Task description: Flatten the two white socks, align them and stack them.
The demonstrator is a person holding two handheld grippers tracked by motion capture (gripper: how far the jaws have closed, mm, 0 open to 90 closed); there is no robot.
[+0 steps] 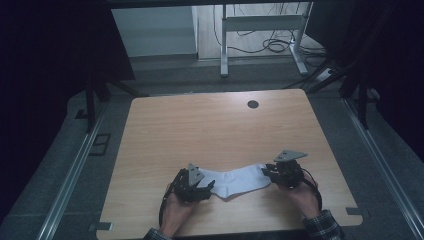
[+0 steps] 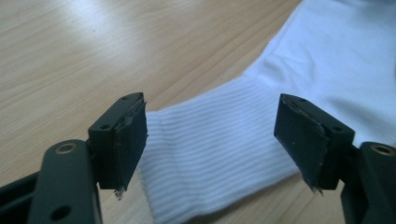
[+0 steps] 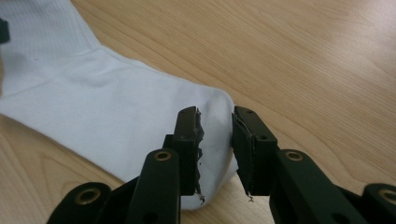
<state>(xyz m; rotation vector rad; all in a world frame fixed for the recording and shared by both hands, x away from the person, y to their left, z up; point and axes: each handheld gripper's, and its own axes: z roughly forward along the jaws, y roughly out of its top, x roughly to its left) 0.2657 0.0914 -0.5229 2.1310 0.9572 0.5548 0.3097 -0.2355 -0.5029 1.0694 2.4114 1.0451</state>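
Black two-jaw tools (image 1: 207, 189) — grey three-cornered top plates, trailing black cables, brass-ringed pivots — plaid cuffs (image 1: 324, 226)

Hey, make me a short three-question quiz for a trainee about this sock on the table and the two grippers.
1. True or false: the left gripper has its jaws shut tight on the sock.
2. Which end of the sock lies between the left gripper's jaws: A ribbed cuff, B toe, C heel?
3. What does the sock lie on?

Key:
1. False. The jaws stand wide apart, one on each side of the cuff, and do not press it.
2. A.
3. The wooden table, flat, between the left gripper and the right gripper, which stands at the toe end, jaws a little apart.
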